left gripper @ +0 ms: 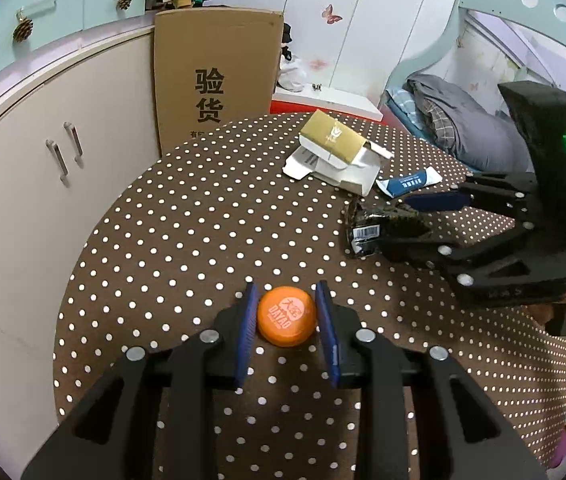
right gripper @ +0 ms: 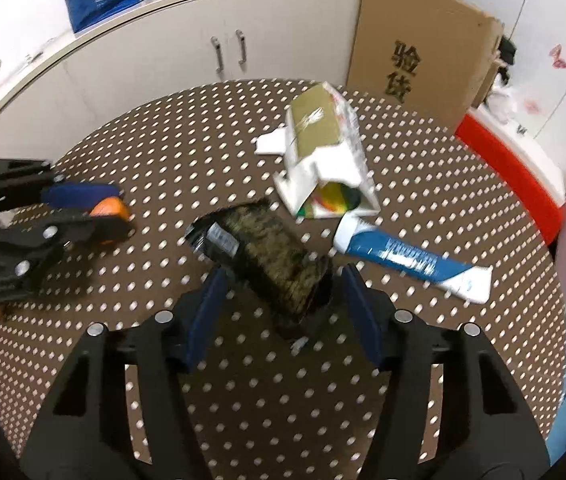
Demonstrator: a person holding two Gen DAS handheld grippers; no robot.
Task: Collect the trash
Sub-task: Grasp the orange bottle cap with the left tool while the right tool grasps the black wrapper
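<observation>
An orange bottle cap [left gripper: 287,316] lies on the brown polka-dot table [left gripper: 187,240], and the blue pads of my left gripper [left gripper: 286,292] press on it from both sides. The right wrist view shows that same grip at the far left, the left gripper [right gripper: 123,210] around the cap [right gripper: 109,207]. A crumpled dark green wrapper [right gripper: 279,264] with a barcode lies between the fingers of my right gripper [right gripper: 283,274]. A narrow gap shows at each pad, so the jaws stand open around it. From the left wrist, the right gripper [left gripper: 393,222] straddles the wrapper [left gripper: 367,226].
A torn white and gold carton [right gripper: 323,152] and a blue and white tube [right gripper: 407,258] lie farther back on the table. A tall cardboard box [left gripper: 215,72] leans against the cream cabinet [left gripper: 43,168]. A bed with grey bedding [left gripper: 455,120] stands to the right.
</observation>
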